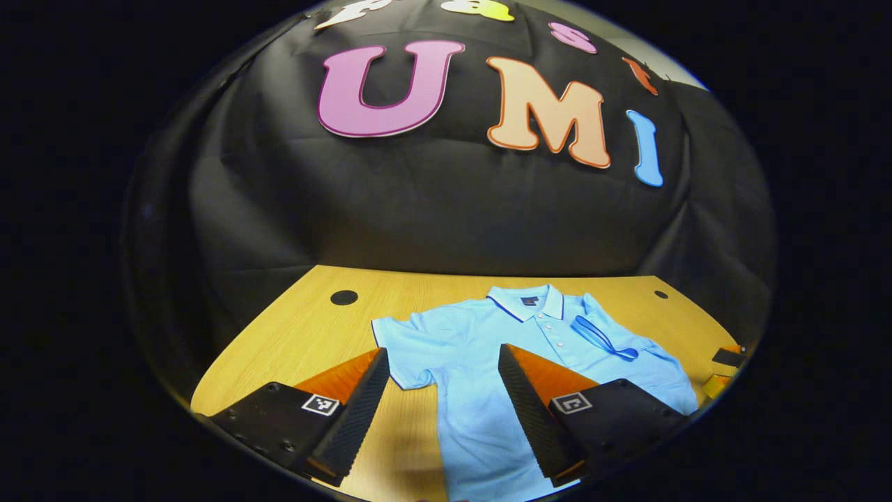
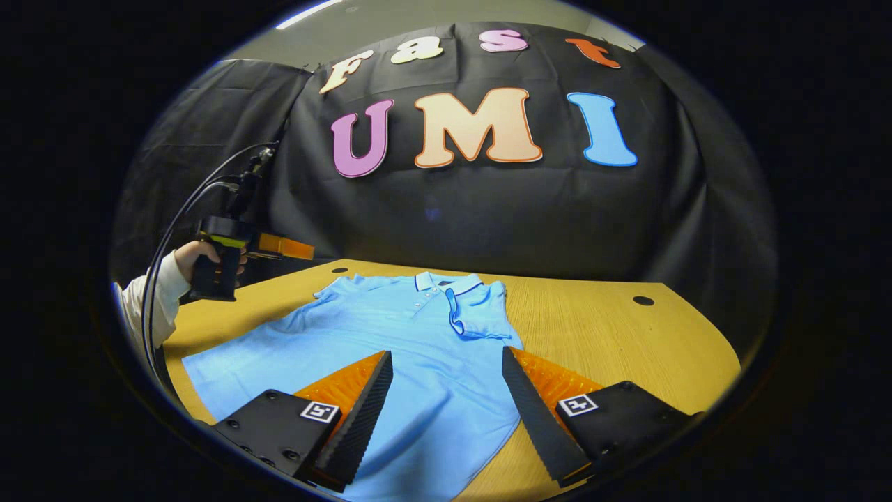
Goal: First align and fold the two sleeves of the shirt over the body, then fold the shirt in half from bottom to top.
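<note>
Nearest us, our left gripper (image 1: 444, 397) and right gripper (image 2: 446, 404) hang with fingers spread wide, holding nothing, above the blue shirt (image 2: 390, 348). It lies flat on the wooden table (image 2: 613, 335), one sleeve (image 2: 481, 314) folded over its body, collar (image 1: 527, 300) farthest off.

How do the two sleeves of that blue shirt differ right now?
The right sleeve is already folded in over the shirt body, its dark-trimmed cuff lying beside the buttons; the left sleeve is spread flat out on the wooden table. The left sleeve's cuff edge lies past the body's side, while the right sleeve's lies on the chest. Both are short, light blue, and untouched by either open gripper.
</note>
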